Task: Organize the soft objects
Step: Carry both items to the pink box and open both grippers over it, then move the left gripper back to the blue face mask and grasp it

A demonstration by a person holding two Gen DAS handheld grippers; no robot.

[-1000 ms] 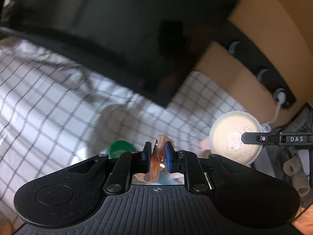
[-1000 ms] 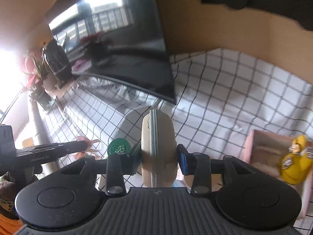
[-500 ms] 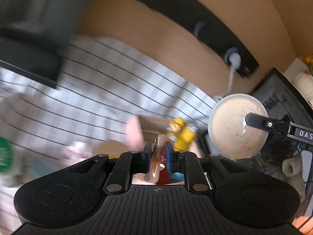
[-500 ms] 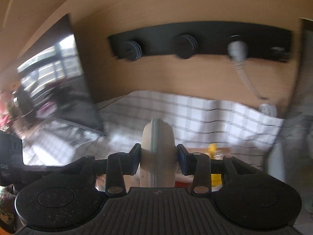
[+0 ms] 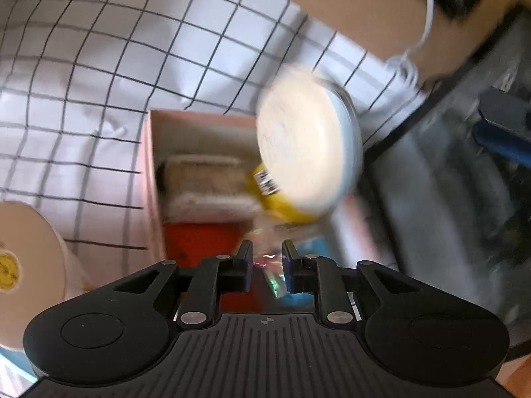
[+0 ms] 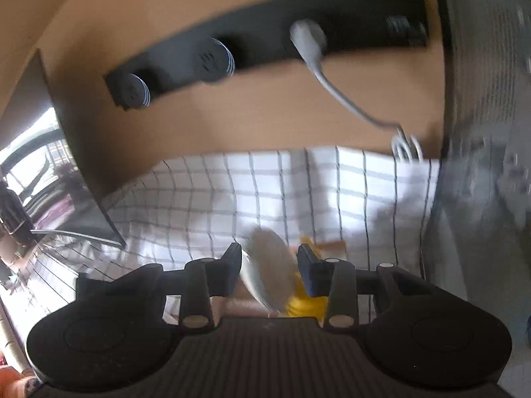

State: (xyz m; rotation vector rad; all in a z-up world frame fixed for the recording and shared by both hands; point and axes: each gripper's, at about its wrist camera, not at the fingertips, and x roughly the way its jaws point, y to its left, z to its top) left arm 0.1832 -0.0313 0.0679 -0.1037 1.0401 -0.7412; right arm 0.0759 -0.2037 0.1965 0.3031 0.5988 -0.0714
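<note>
A pink open box (image 5: 150, 179) sits on the checked cloth and holds a beige folded cloth (image 5: 205, 182), a yellow soft toy (image 5: 282, 205) and red and blue items. A round cream cushion (image 5: 305, 146) hangs blurred in the air above the box's right side. My left gripper (image 5: 267, 258) is open over the box, with a blurred shiny scrap between its fingers. My right gripper (image 6: 268, 268) is open; the cream cushion (image 6: 268, 272) is tilted and blurred between its fingers, touching neither.
A wooden wall with a black socket strip (image 6: 265, 43) and a white plug and cable (image 6: 312, 46) stands behind. A dark monitor (image 6: 49, 179) is at the left, a grey appliance (image 5: 448, 192) at the right, a cream round thing (image 5: 23, 265) at lower left.
Both grippers swung right to above the pink box. Both opened: the left let go of the orange-pink soft thing, the right let go of the cream cushion, which now falls.
</note>
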